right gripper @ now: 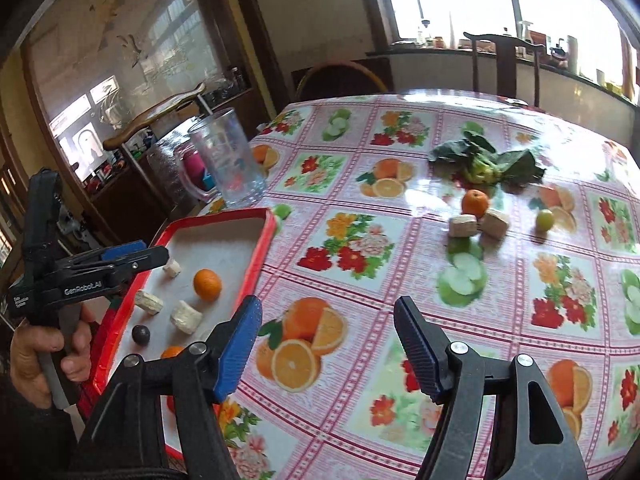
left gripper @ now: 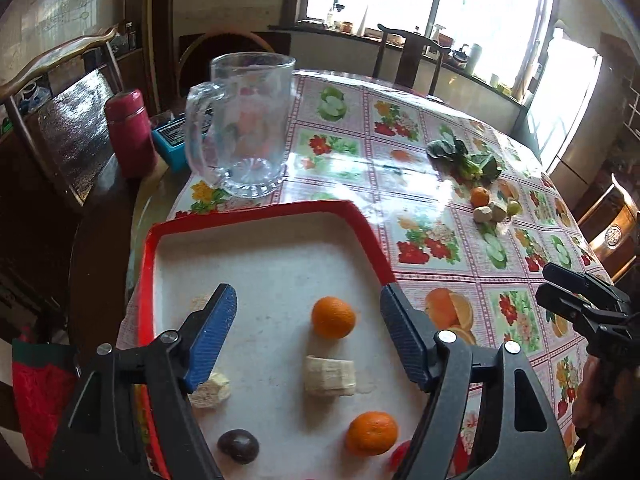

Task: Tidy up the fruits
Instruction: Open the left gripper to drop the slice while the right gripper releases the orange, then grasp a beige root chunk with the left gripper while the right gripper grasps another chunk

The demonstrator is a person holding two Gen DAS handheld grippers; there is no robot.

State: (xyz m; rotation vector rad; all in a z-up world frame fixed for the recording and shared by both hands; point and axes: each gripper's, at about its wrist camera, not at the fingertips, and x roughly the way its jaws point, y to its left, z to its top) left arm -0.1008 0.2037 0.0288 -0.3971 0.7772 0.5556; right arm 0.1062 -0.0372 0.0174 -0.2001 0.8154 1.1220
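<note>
left claw (left gripper: 308, 332): jaws apart, empty, orange (left gripper: 333, 317) between them in tray (left gripper: 256, 210) | right claw (right gripper: 328, 340): jaws apart, empty above surface (right gripper: 400, 240), loose fruit (right gripper: 475, 203) ahead

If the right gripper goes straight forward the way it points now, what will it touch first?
Probably only the tablecloth: the right gripper is open and empty, aimed down at a bare patch. The banana pieces and orange lie farther on, to the right, though depth is unclear.

The left gripper (left gripper: 308, 320) points downward with its jaws wide apart, nothing between them. The right gripper (right gripper: 326, 340) is also spread open and empty. A hand (right gripper: 44, 354) holds the left gripper's handle.
</note>
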